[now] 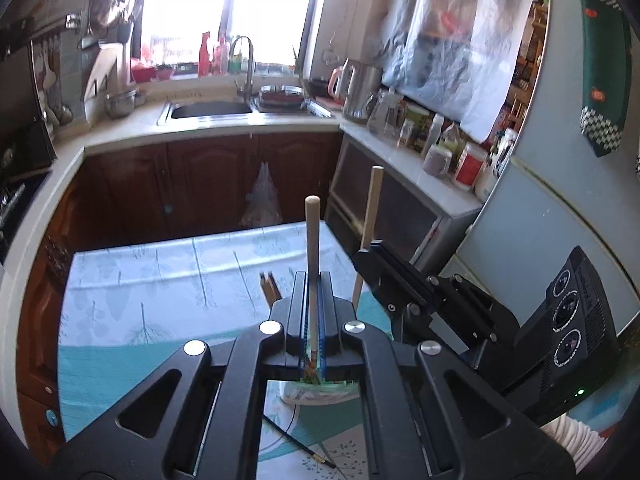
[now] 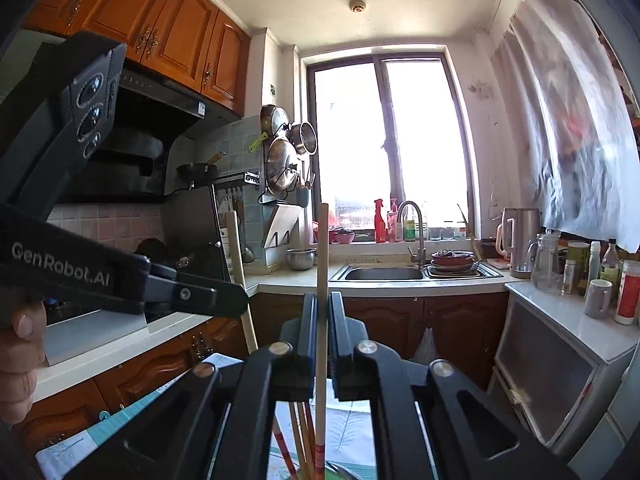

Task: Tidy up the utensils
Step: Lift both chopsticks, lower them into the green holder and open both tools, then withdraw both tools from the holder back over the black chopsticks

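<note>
My left gripper [image 1: 312, 280] is shut on a pale wooden stick utensil [image 1: 311, 248] with a rounded top, held upright above a white cup-like holder [image 1: 316, 394] on the patterned tablecloth [image 1: 160, 280]. My right gripper [image 2: 322, 300] is shut on a thin pale chopstick [image 2: 322, 248], also upright; it shows in the left wrist view [image 1: 370, 216] with the right gripper's body beside it. Below the right gripper stand several red and brown chopsticks [image 2: 298, 436] in the holder. Brown chopstick tips [image 1: 269, 286] rise just left of my left gripper. A dark chopstick [image 1: 300, 442] lies on the cloth.
The table stands in a small kitchen. A sink [image 1: 212, 110] and counter lie ahead, a stove [image 1: 12, 196] at the left, a crowded side counter with jars and a mug [image 1: 438, 160] at the right, and a fridge [image 1: 560, 220] close on the right.
</note>
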`<control>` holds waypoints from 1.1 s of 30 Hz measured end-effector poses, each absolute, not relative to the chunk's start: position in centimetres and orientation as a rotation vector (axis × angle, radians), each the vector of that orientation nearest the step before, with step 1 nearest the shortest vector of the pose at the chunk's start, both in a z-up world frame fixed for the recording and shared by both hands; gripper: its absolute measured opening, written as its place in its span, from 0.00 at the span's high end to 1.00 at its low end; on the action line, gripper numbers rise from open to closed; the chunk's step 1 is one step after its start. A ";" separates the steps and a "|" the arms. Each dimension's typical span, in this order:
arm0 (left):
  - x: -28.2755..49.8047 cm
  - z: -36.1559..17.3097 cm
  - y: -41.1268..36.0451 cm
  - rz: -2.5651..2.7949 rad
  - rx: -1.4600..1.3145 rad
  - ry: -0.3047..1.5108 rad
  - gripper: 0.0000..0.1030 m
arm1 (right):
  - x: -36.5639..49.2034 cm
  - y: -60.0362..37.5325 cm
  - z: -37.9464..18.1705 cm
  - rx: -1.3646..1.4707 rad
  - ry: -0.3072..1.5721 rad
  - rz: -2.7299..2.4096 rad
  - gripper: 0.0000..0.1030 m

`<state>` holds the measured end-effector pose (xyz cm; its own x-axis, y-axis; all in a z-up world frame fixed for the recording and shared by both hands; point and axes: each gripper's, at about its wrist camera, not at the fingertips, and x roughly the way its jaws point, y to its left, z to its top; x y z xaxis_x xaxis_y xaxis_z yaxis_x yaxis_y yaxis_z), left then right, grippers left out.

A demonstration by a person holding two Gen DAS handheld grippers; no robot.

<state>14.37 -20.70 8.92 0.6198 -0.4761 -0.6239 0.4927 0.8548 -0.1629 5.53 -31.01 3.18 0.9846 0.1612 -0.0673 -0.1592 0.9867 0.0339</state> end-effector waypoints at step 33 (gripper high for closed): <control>7.3 -12.7 -3.0 -0.177 0.054 0.979 0.50 | 0.2 -24.1 -6.9 0.024 0.541 0.247 0.73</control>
